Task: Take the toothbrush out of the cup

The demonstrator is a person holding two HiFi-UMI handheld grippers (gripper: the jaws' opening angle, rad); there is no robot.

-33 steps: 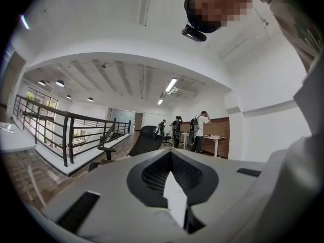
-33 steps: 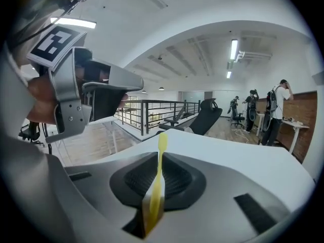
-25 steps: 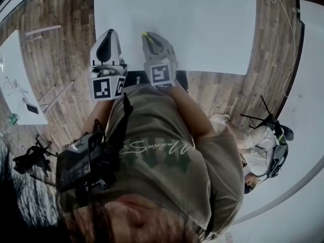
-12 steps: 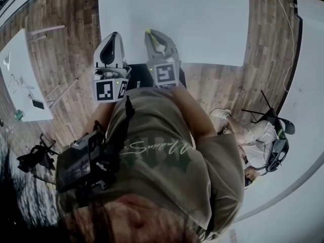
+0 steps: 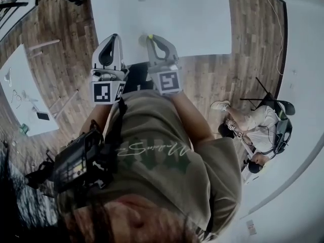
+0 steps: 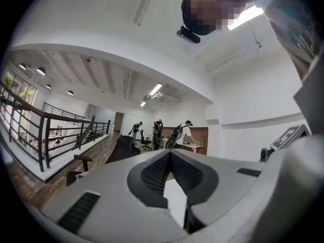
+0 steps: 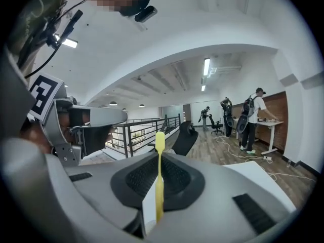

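I've got the R gripper [image 7: 159, 155] clamped on the yellow toothbrush [image 7: 160, 135], pinched low so it can't slip. No cup in sight, so prob out already. L gripper [image 6: 170, 155] closed, empty.

Head view dim, murky; gripper views bright under ceiling strip lights [image 6: 155, 89], edges warped.

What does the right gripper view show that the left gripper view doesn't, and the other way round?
Only the right gripper view: a yellow toothbrush clamped in the jaws of the right gripper. Only the left gripper view: the jaws of the left gripper, together on nothing. Both: a black railing and people standing at a desk far off.
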